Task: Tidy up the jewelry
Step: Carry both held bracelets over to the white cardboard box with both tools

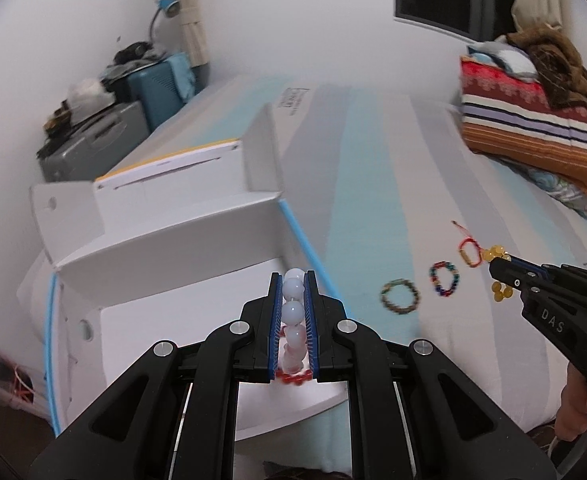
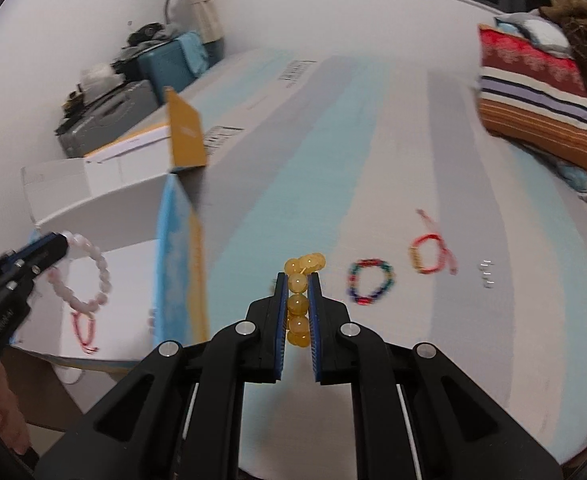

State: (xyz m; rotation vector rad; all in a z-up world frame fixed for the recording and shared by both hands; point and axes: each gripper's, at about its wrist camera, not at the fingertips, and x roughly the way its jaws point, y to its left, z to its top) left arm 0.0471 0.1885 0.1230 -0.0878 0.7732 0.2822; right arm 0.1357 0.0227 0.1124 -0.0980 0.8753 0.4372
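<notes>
Striped bedding carries a white open box at 9 o'clock and loose pieces at 3 o'clock. My left gripper is clamped on the pale pink bead bracelet, suspended over the box floor. My right gripper is clamped on the amber bead bracelet above the bedding. Judged step: carrying both pieces to the box. Next move calls for lowering each over the box floor, then parting the jaws. Remaining on the bedding: green bracelet, multicolour bracelet, red cord bracelet.
</notes>
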